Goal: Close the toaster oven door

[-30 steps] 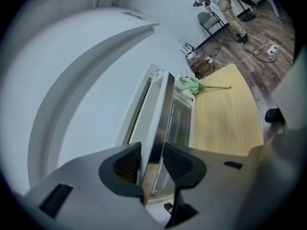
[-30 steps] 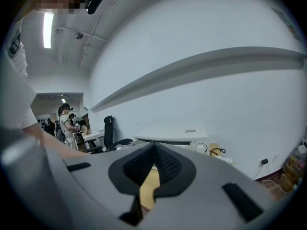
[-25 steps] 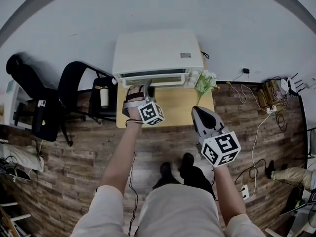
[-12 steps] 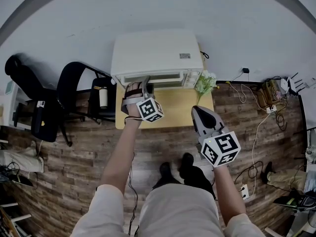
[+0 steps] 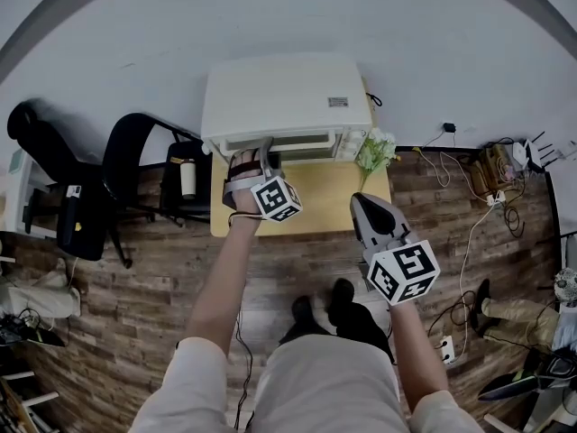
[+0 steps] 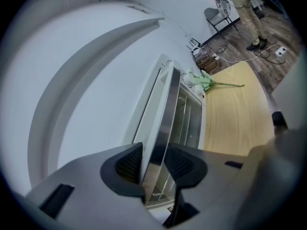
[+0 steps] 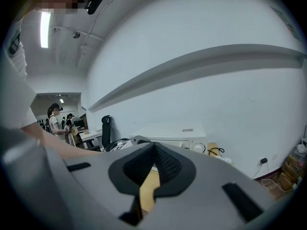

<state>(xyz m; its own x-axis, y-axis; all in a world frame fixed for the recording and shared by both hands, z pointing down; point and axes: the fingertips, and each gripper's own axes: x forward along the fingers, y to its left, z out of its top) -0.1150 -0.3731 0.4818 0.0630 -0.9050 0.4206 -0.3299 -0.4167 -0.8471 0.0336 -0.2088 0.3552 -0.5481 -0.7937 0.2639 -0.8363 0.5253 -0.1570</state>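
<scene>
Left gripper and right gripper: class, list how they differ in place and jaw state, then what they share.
The left gripper straddles the toaster oven door's handle, jaws opening; the right gripper hangs back over the table's near edge, touching nothing. Left jaws stand apart; right jaws are together and empty. Both carry marker cubes.

On the toaster oven (image 5: pixel 287 97) I see a matt white casing and a glossy brushed-metal door handle (image 6: pixel 165 119); the bench (image 5: pixel 315 201) is smooth pale wood, the floor (image 5: pixel 135 305) dark grainy planks.
</scene>
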